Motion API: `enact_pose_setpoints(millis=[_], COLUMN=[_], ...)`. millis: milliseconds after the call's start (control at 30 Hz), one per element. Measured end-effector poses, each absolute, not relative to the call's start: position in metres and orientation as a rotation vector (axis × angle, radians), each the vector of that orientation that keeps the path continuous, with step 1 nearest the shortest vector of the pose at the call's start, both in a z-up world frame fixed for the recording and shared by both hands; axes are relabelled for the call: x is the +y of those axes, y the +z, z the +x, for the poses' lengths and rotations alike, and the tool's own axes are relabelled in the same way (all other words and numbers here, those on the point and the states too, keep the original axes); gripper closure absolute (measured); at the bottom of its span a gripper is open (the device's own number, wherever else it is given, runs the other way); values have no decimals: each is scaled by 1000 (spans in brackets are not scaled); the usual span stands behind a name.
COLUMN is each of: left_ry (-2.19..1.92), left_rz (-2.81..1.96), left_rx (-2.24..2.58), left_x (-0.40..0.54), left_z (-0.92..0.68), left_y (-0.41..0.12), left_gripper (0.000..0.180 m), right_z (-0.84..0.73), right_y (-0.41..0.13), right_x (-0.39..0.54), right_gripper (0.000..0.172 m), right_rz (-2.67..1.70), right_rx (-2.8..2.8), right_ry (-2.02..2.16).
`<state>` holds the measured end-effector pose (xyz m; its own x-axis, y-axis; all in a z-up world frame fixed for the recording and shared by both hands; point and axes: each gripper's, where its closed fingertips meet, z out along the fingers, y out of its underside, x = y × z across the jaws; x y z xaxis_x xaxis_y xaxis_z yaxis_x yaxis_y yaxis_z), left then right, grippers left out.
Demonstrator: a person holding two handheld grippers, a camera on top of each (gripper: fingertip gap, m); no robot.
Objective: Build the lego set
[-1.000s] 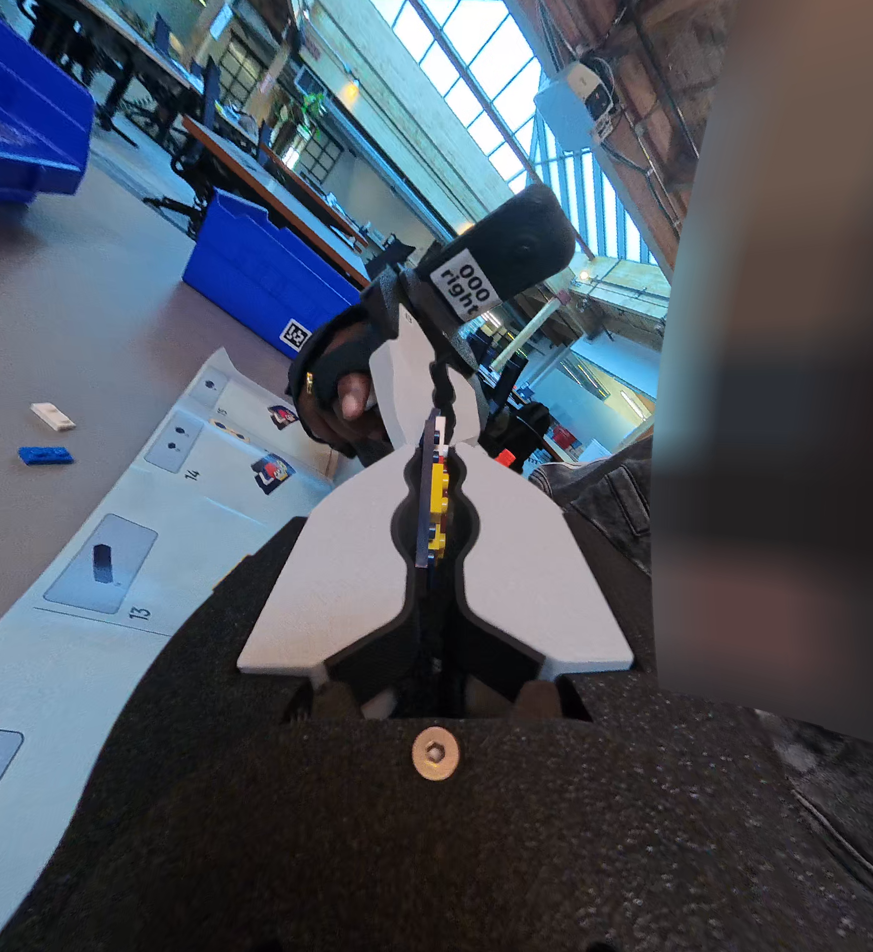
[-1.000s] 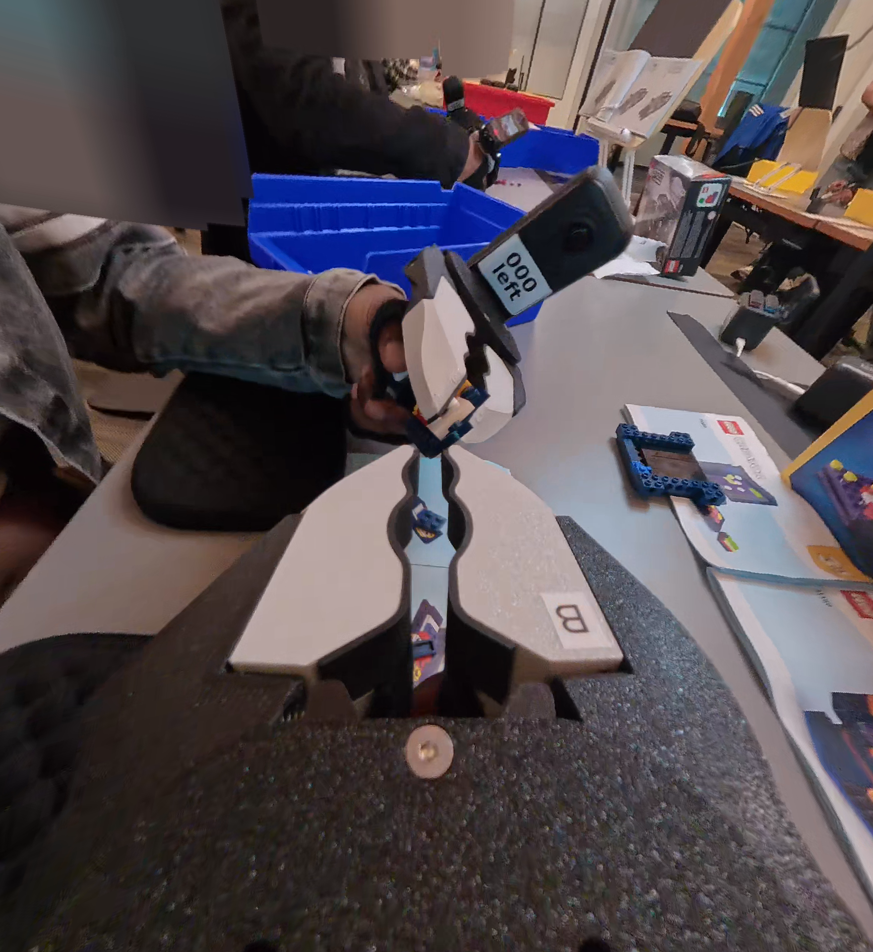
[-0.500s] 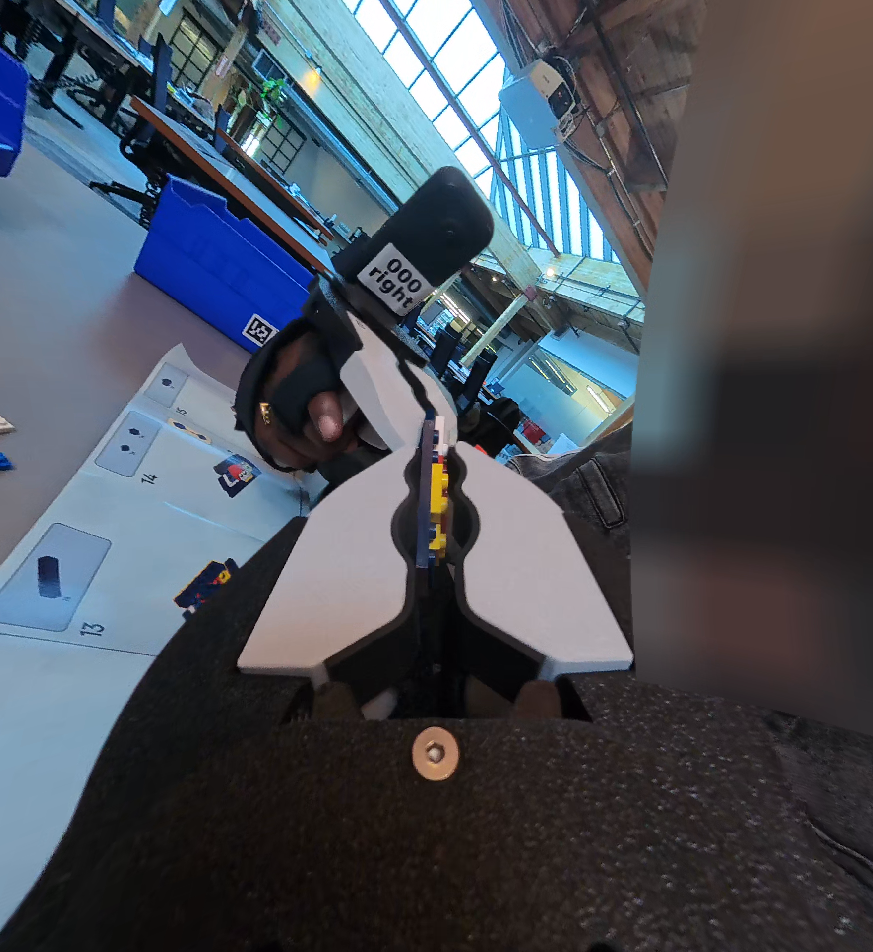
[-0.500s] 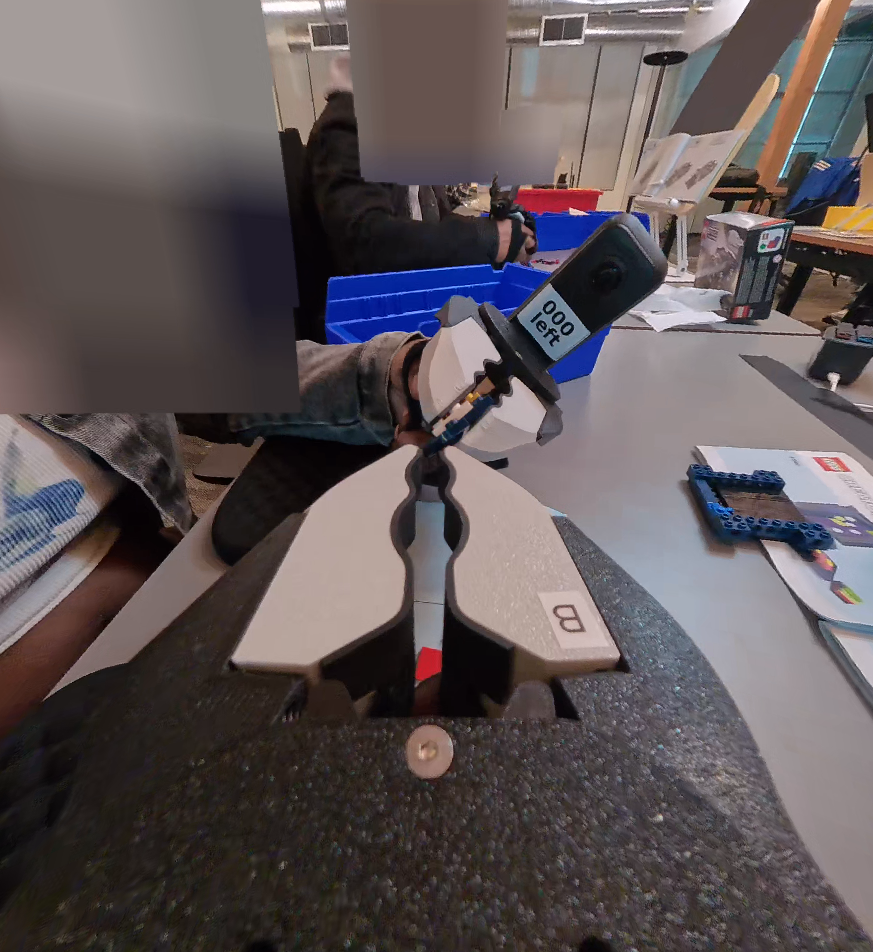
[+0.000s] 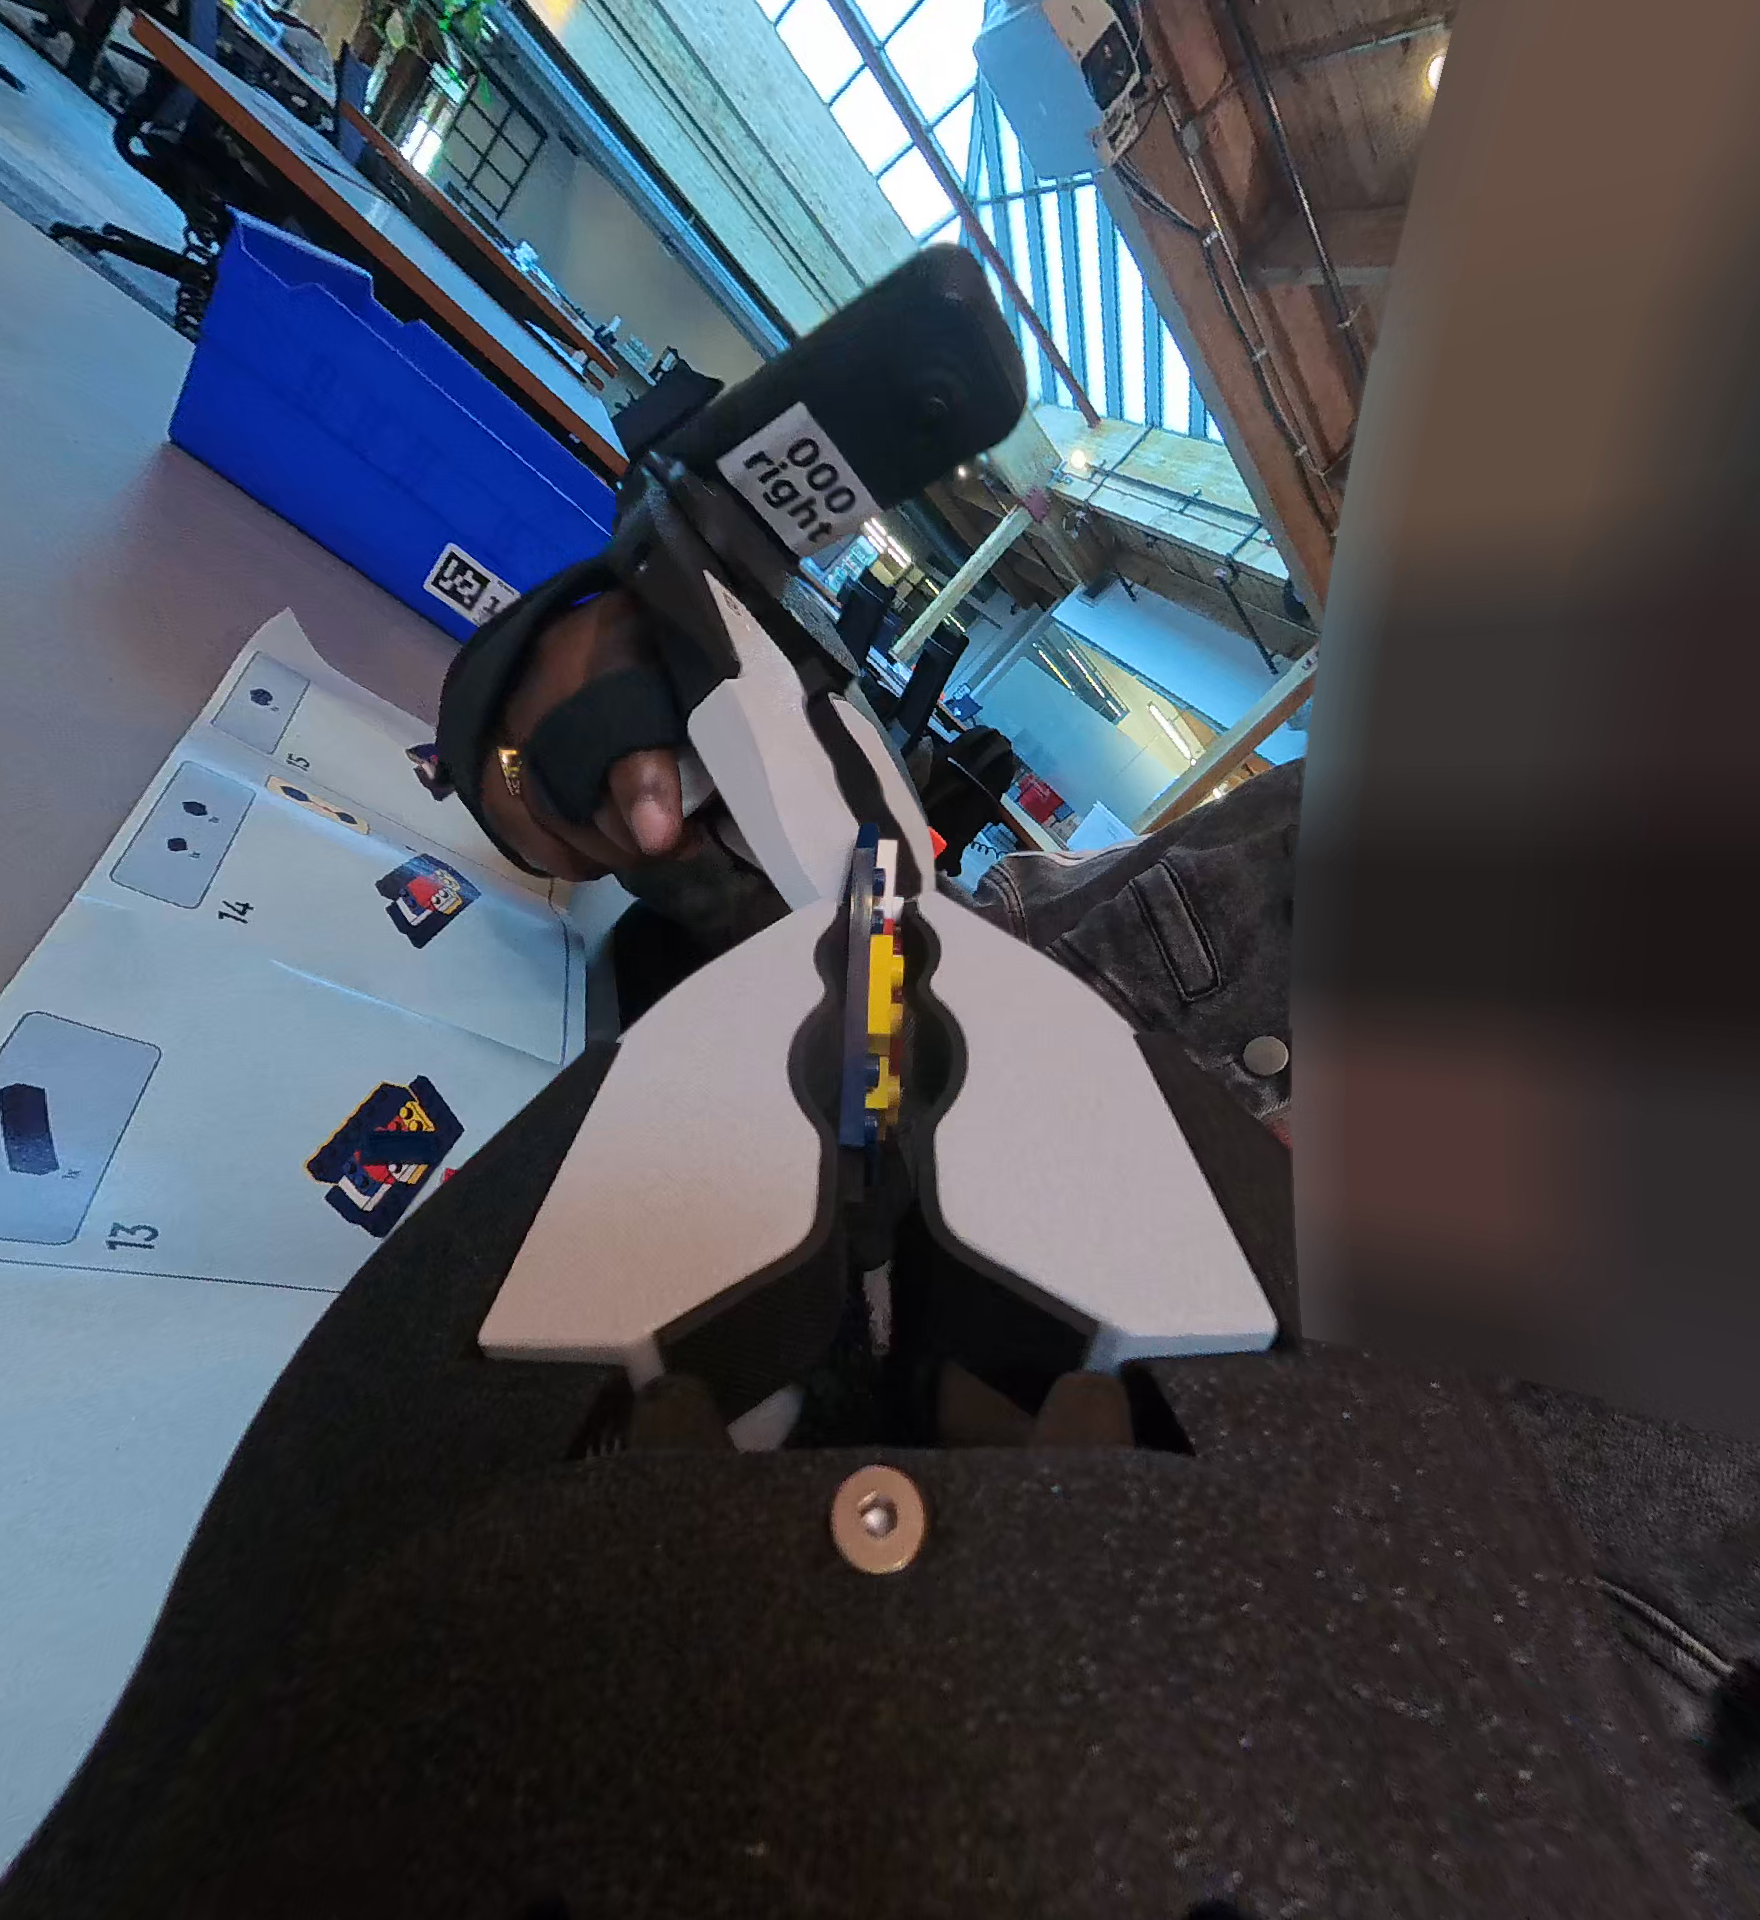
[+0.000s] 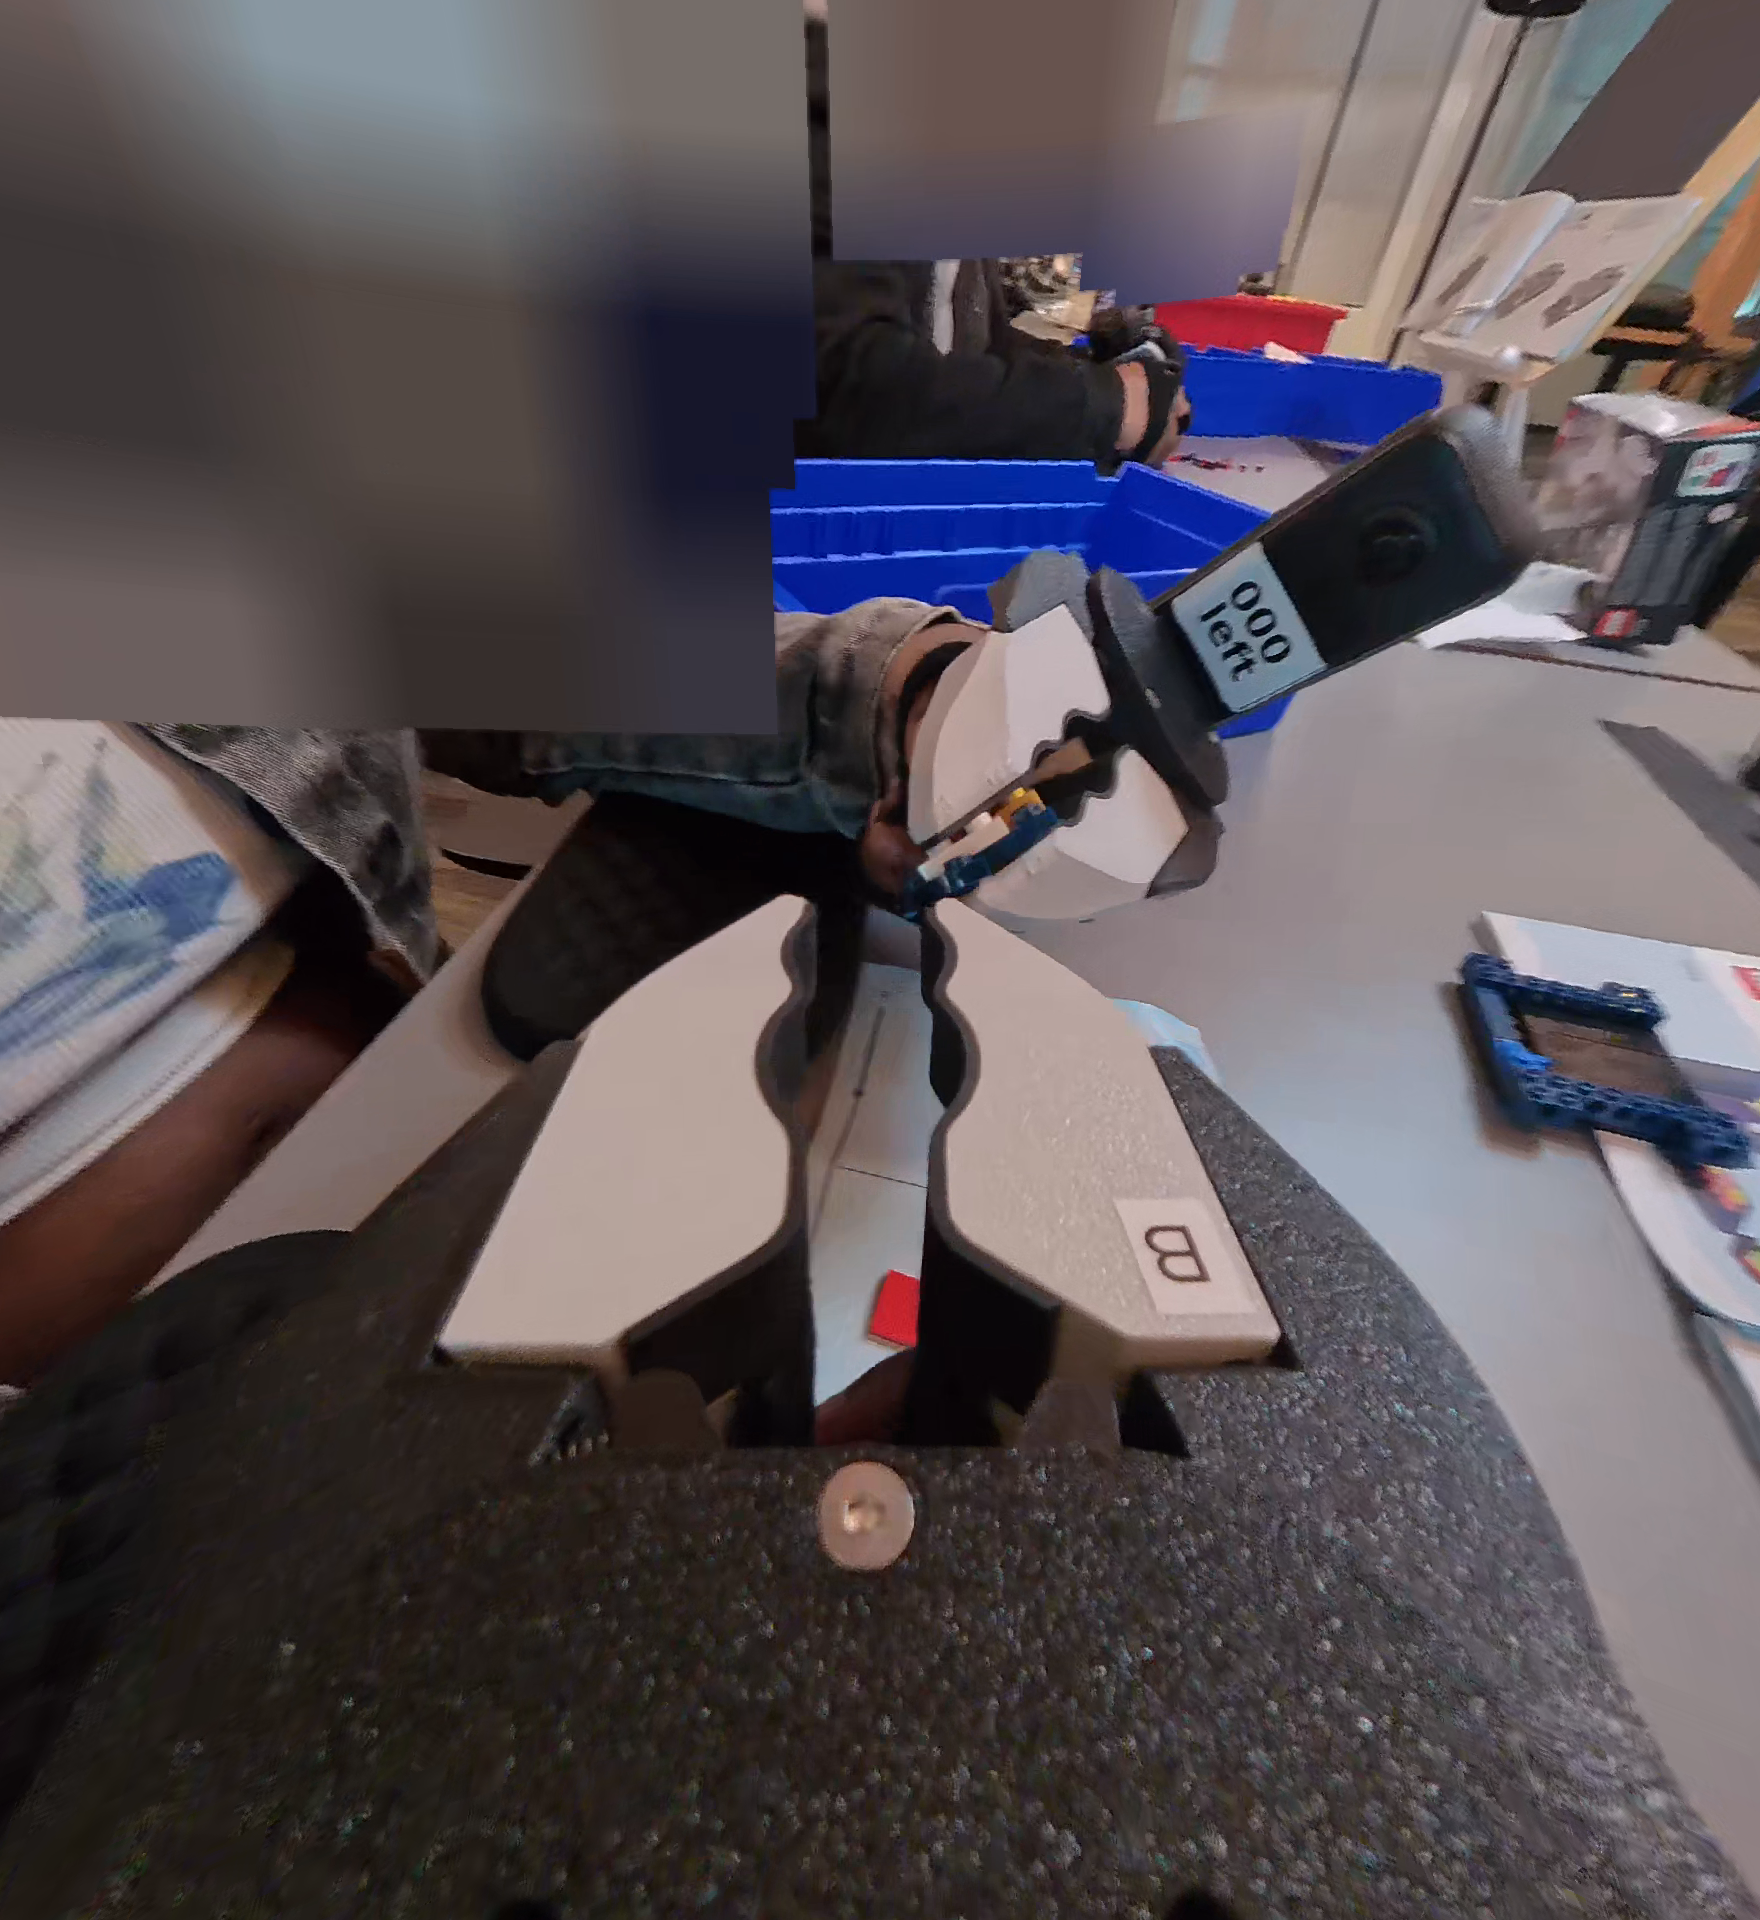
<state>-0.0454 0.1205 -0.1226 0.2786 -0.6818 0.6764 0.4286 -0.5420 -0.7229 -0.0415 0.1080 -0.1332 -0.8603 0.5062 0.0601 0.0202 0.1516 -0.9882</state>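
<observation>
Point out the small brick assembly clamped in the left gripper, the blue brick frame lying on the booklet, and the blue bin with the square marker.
brick assembly [image 5: 881,997], left wrist view, yellow bricks.
blue brick frame [image 6: 1499,1013], right wrist view, top edge.
blue bin [image 5: 356,426], left wrist view, side wall.

1. I see a blue bin [image 5: 367,436] on the grey table [image 5: 34,582].
2. Open instruction booklet [image 5: 232,997] lies beside it.
3. Blue brick frame [image 6: 1582,1070] rests on a second booklet [image 6: 1749,1049].
4. Dark box [image 6: 1676,520] stands farther back.
</observation>
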Motion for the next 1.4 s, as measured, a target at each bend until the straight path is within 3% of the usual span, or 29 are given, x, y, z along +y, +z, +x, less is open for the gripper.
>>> enact_pose_setpoints(millis=[200,333,467,1400], left_ry=[-1229,-1073,-963,-1248], left_rz=[-1688,-1750,-1793,-1789], left_rx=[343,364,361,239], left_x=[120,125,129,128], left_z=[-47,-50,-55,-49], left_y=[-127,-133,-138,-146], left_gripper=[173,173,173,173], right_z=[-44,-54,-60,-55], right_y=[-135,-141,-146,-157], right_x=[107,114,118,117], right_gripper=[149,159,159,165], right_rz=[-671,-791,-828,-970], right_rx=[-2077,-2050,-2047,-2156], right_ry=[1943,1951,1851,1916])
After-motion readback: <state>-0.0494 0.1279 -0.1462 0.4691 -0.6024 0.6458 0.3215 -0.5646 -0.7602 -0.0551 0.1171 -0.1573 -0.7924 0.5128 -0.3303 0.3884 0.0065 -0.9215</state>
